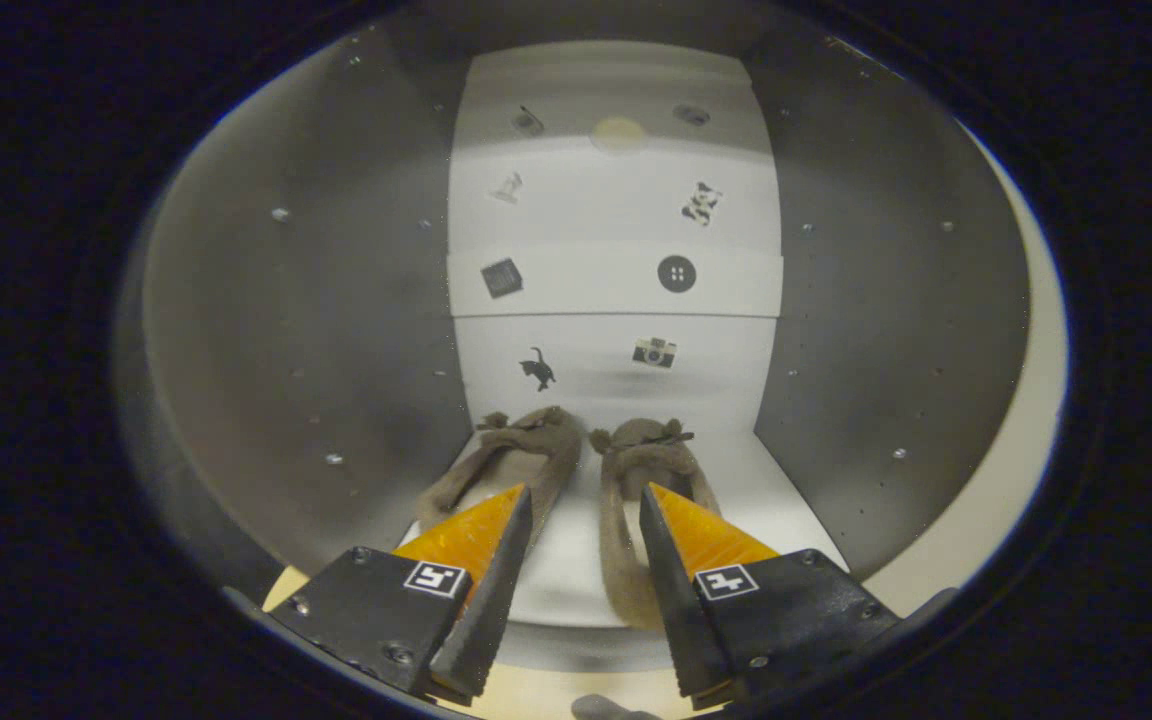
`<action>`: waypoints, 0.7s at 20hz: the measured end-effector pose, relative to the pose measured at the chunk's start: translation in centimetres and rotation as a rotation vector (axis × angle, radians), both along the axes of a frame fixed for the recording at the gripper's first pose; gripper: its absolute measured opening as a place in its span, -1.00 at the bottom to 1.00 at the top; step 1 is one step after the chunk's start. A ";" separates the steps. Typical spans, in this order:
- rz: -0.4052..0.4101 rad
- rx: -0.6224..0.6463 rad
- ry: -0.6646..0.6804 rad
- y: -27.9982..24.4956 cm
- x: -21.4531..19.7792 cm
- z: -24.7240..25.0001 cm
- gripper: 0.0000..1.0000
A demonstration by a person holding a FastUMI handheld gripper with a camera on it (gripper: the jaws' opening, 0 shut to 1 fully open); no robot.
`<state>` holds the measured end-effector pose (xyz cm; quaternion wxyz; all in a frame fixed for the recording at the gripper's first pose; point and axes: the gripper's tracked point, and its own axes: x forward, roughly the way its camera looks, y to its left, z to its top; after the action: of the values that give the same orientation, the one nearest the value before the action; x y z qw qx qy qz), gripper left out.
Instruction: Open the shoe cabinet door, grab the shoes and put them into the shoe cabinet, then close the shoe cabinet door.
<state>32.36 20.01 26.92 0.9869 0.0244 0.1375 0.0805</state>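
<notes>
Inside, the cabinet (236, 330) looks like a narrow box: two grey side walls (876, 320) stand left and right, and a white back panel (616, 290) closes the far end. On the panel there are small stickers, among them a cat (537, 369), a camera (654, 352) and a button (677, 273). The white floor (786, 500) between the walls is not wide, and the two shoes (576, 470) take most of its width. A bare strip of floor stays to the right of the right shoe, and a narrow bare strip runs between the pair. Above the shoes the room is free up to the top.

Both shoes lie flat on the floor, side by side and close together at the toes. Their long axes run from front to back, with the toes pointing at the back panel and almost reaching it. The heels point toward the opening. The left shoe (511, 460) leans a little outward toward the left wall at its heel.

The gripper (586, 515) looks straight into the cabinet, level and centred on the pair. Its fingers (496, 570) are spread apart and hold nothing. The left finger lies over the left shoe, the right one over the right shoe (626, 500), and whether they touch the shoes I cannot tell. Between them I see bare floor and the inner side of the right shoe.
</notes>
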 end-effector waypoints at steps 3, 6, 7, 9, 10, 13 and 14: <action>-0.008 0.001 -0.055 -1.9 -6.0 1.4 0.55; 0.009 0.018 -0.104 -2.5 -13.5 2.6 1.00; 0.000 0.012 -0.118 -3.2 -16.1 2.5 0.98; -0.005 -0.003 -0.127 -4.5 -21.3 2.3 0.98; -0.011 -0.004 -0.133 -5.2 -23.8 2.1 0.98; -0.027 0.007 -0.134 -7.8 -30.3 1.2 0.98; -0.038 0.003 -0.126 -9.0 -32.4 0.8 0.99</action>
<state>0.00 10.97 27.68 0.9949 0.0236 0.0747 0.0635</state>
